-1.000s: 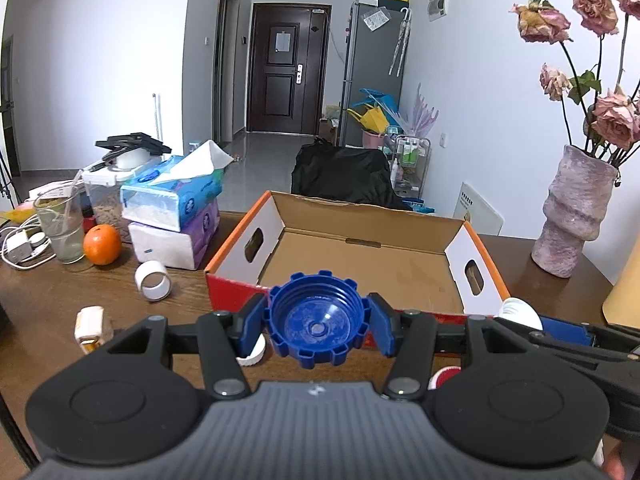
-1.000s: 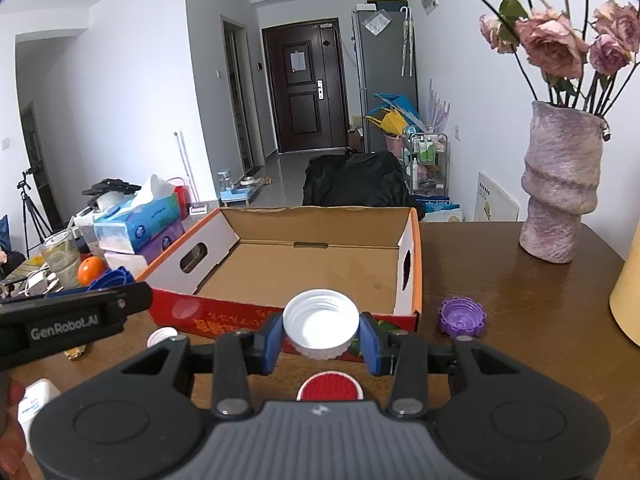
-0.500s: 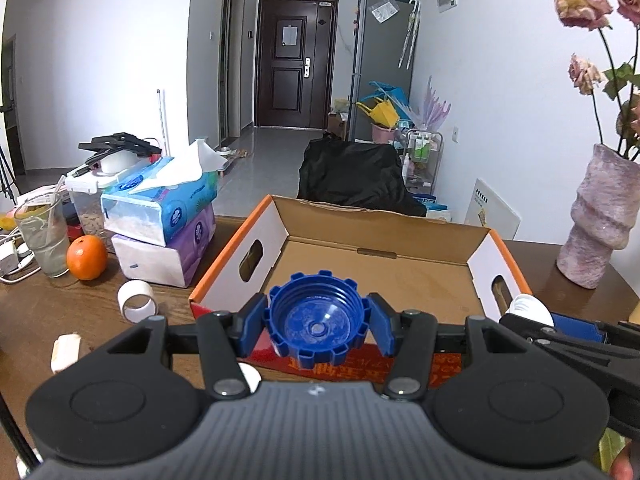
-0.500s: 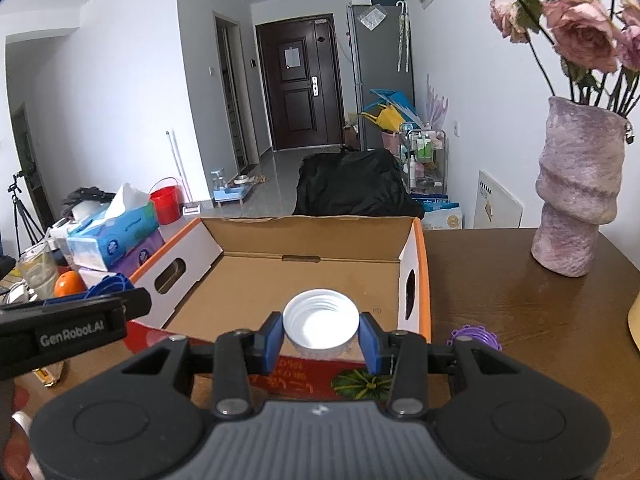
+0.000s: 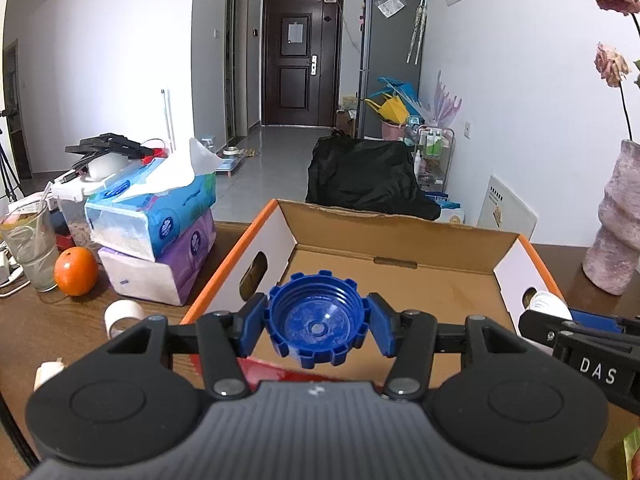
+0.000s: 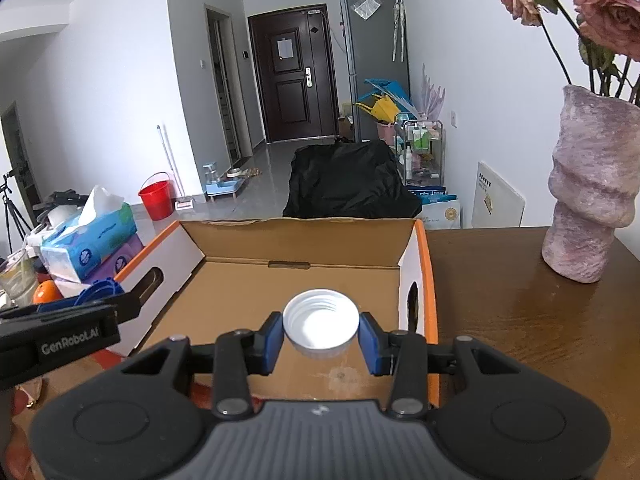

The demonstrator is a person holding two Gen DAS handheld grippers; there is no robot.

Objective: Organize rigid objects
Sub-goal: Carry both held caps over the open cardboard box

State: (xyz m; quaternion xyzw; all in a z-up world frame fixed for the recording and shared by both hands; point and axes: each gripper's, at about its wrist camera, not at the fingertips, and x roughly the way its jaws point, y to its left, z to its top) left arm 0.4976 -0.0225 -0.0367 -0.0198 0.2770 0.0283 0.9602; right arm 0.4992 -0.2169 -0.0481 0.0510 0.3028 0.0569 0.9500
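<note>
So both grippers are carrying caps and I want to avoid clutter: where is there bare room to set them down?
The cardboard box floor shows bare between its walls. Bare table also lies between the box's right wall and the vase. Left of the box is crowded: tissue packs, orange, glass, tape roll.

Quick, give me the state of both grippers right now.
Left gripper: shut on the blue cap.
Right gripper: shut on the white cap.

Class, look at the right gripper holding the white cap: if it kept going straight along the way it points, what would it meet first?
Probably the cardboard box: its brown floor lies ahead of the right gripper and white cap, though depth is uncertain.
</note>
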